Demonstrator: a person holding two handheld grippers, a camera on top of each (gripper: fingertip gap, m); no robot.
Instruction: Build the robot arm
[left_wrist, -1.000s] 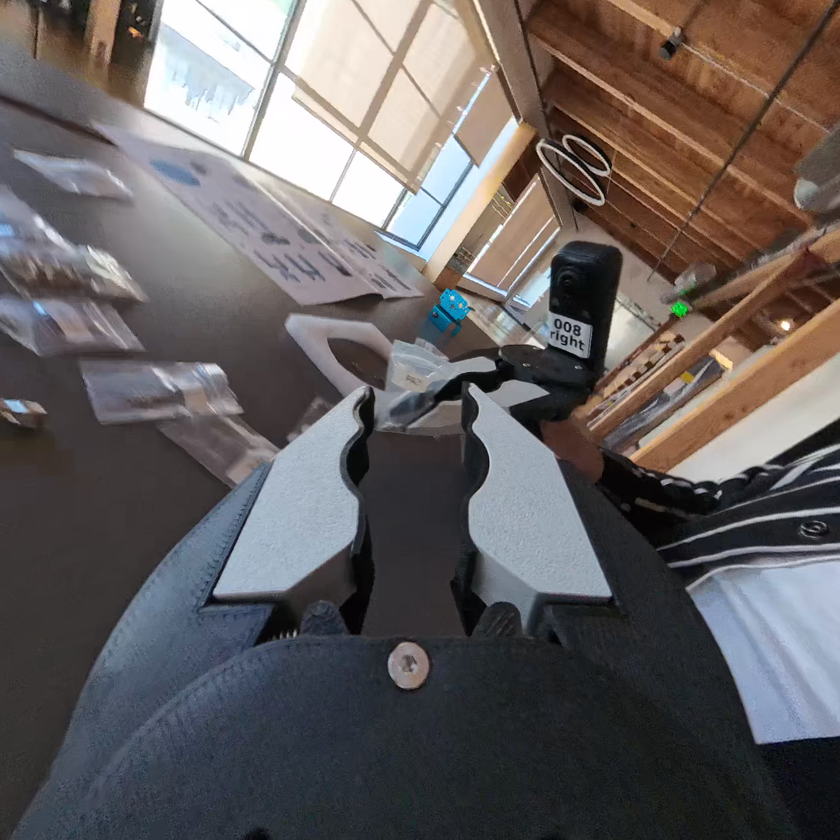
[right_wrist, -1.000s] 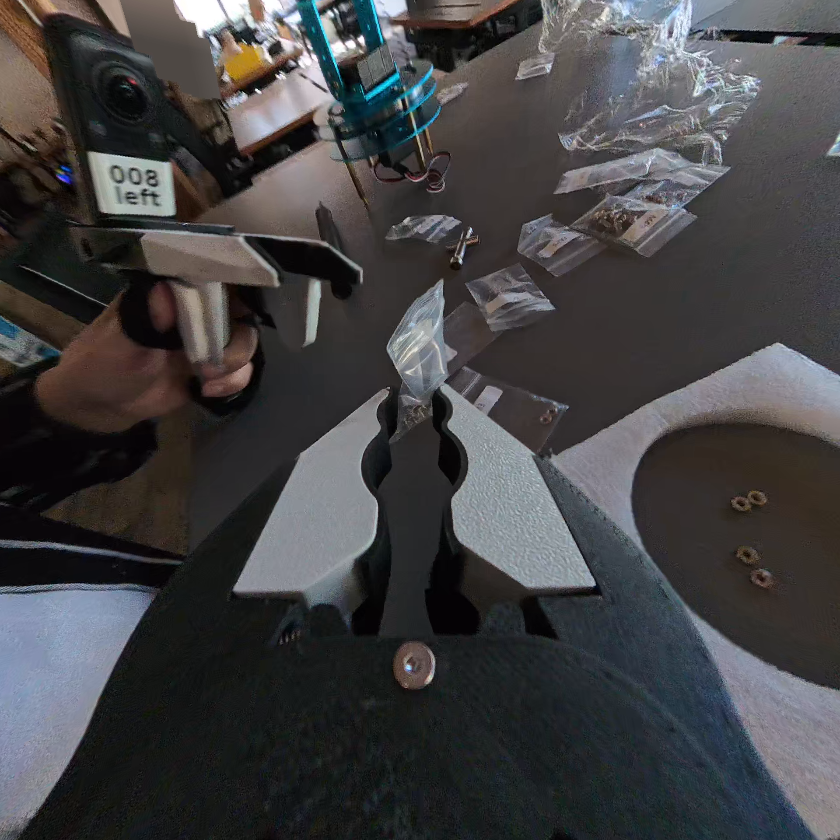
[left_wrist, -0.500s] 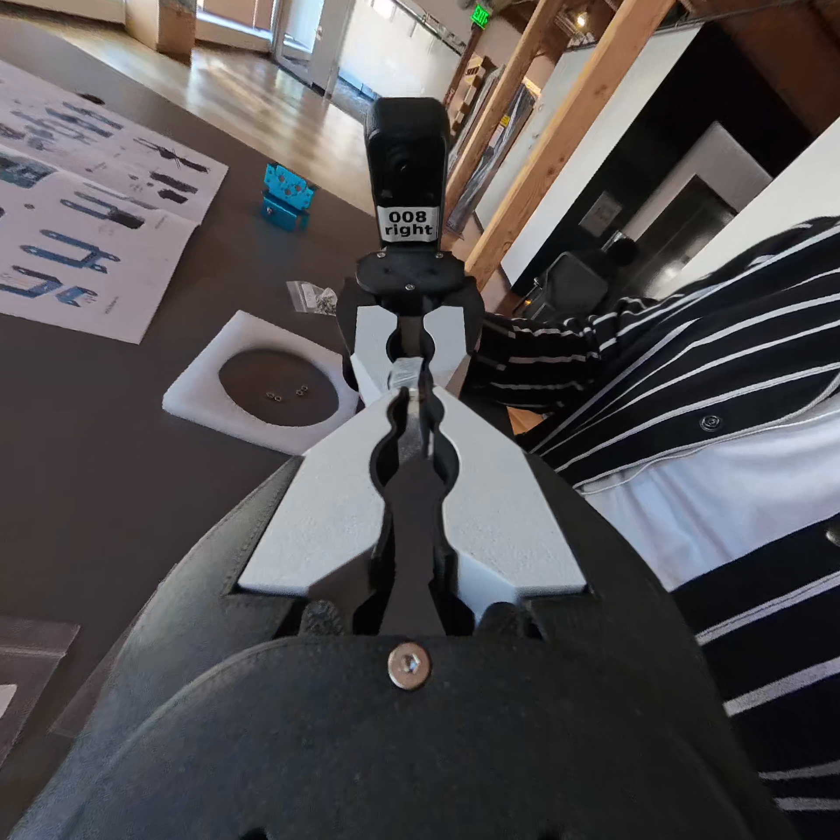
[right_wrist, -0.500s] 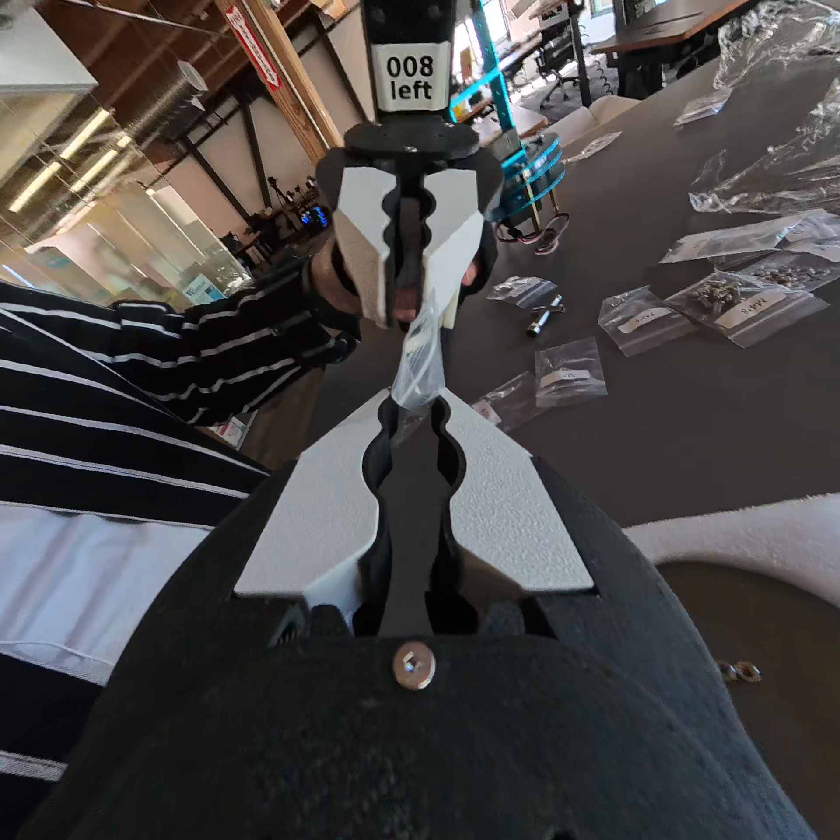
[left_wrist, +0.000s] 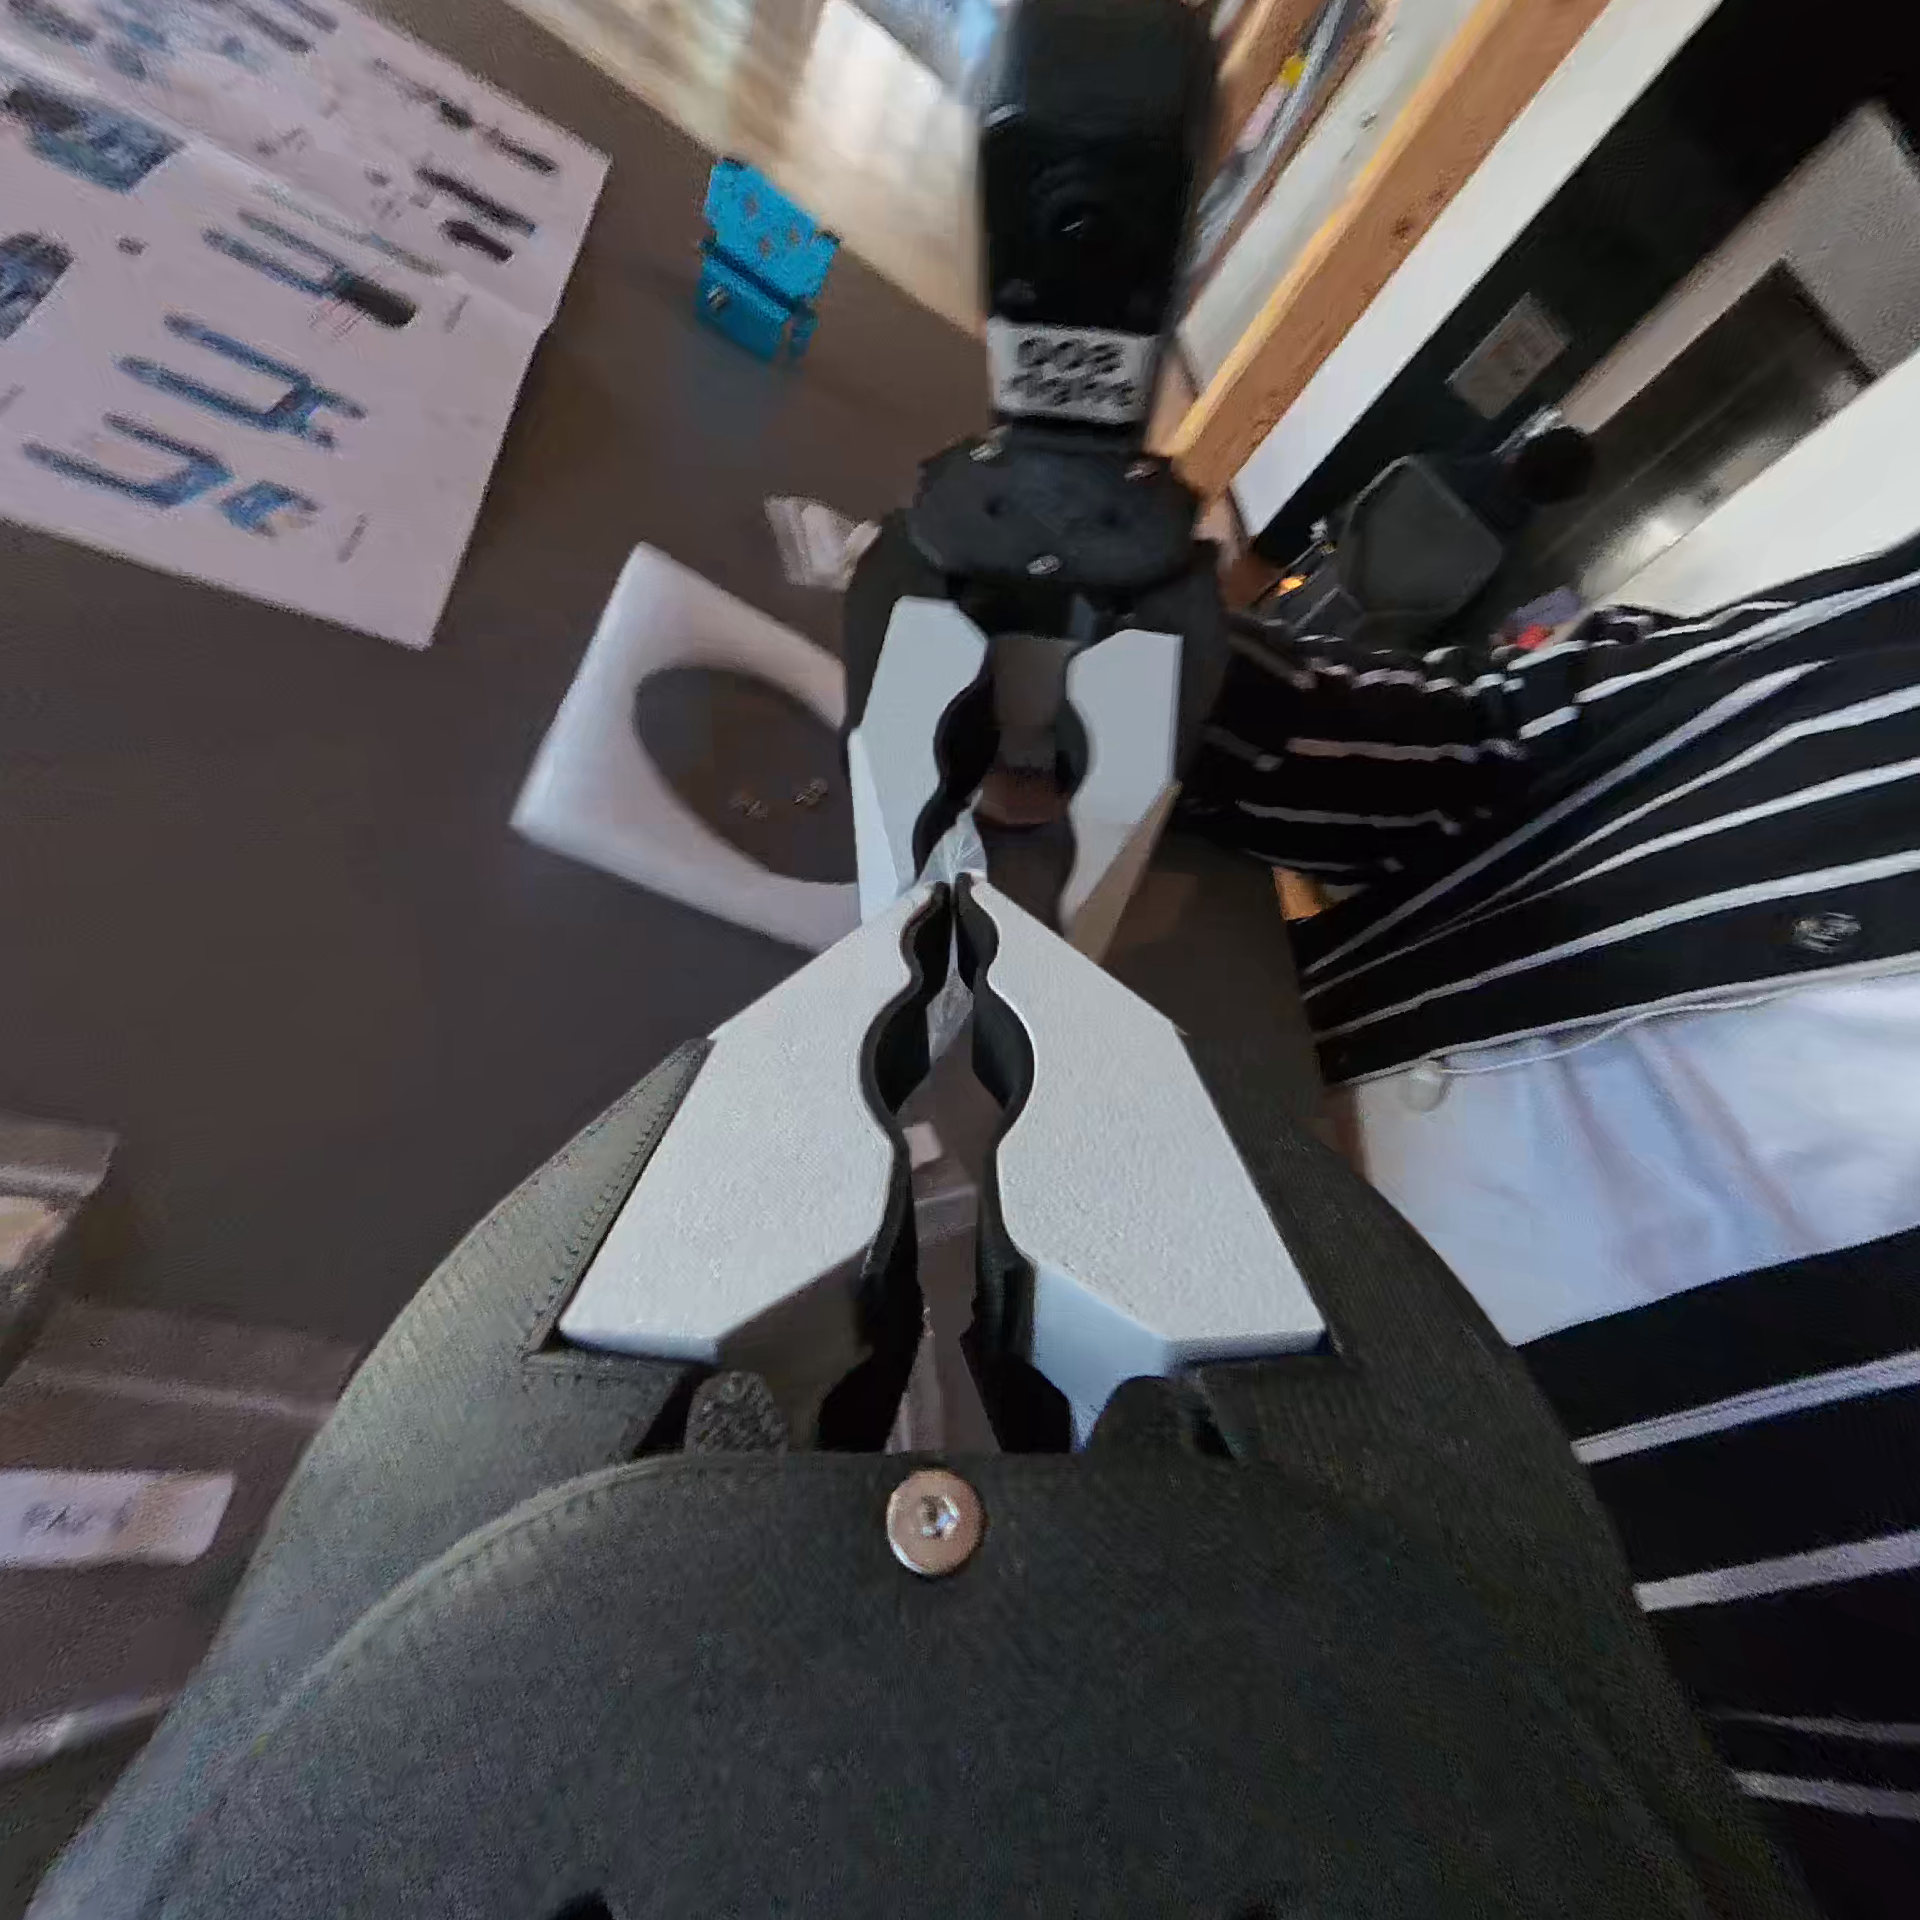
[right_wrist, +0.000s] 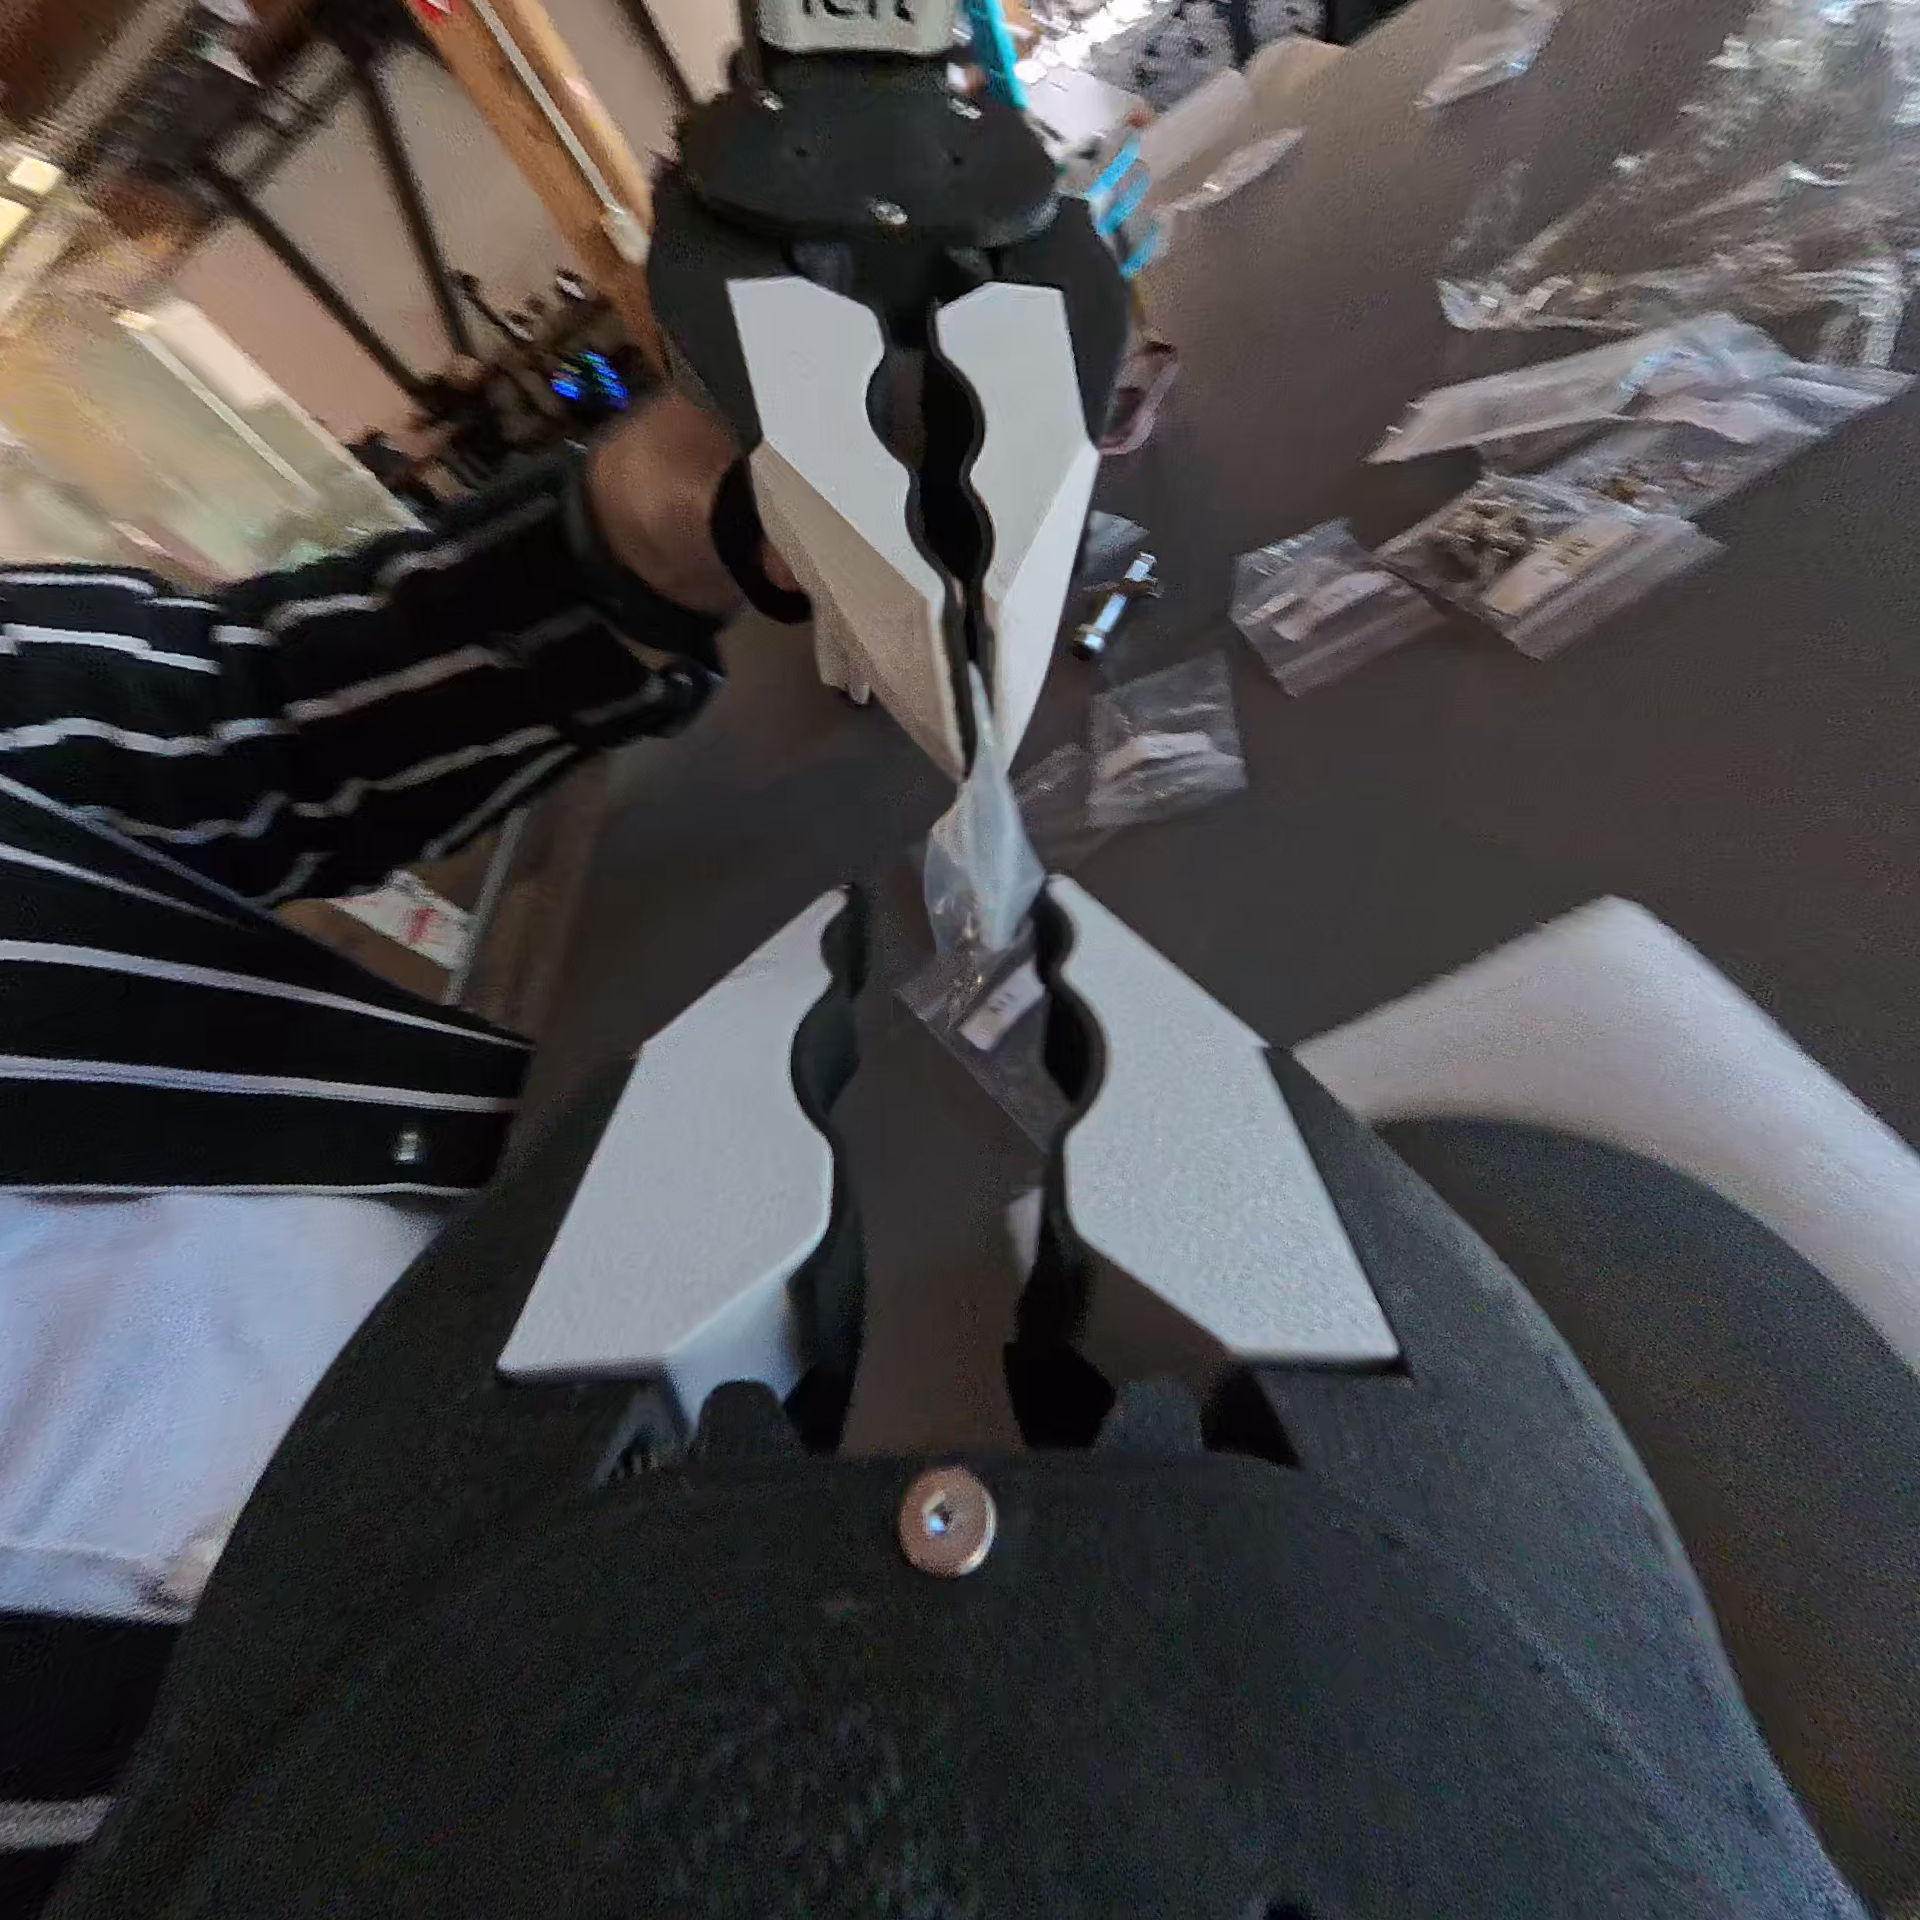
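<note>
Above the white foam frame (left_wrist: 623, 727), the left gripper (left_wrist: 954, 902) pinches a small clear bag (right_wrist: 982, 862), seemingly light, limp and slippery, while the right gripper (right_wrist: 951, 920) gapes beside it.

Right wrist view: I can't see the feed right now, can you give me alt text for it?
A small clear plastic bag of hardware hangs pinched in the shut left tool, opposite the open right tool, whose right finger meets the bag's lower end. Below is a dark table strewn with more parts bags, with a white foam ring at right.
</note>
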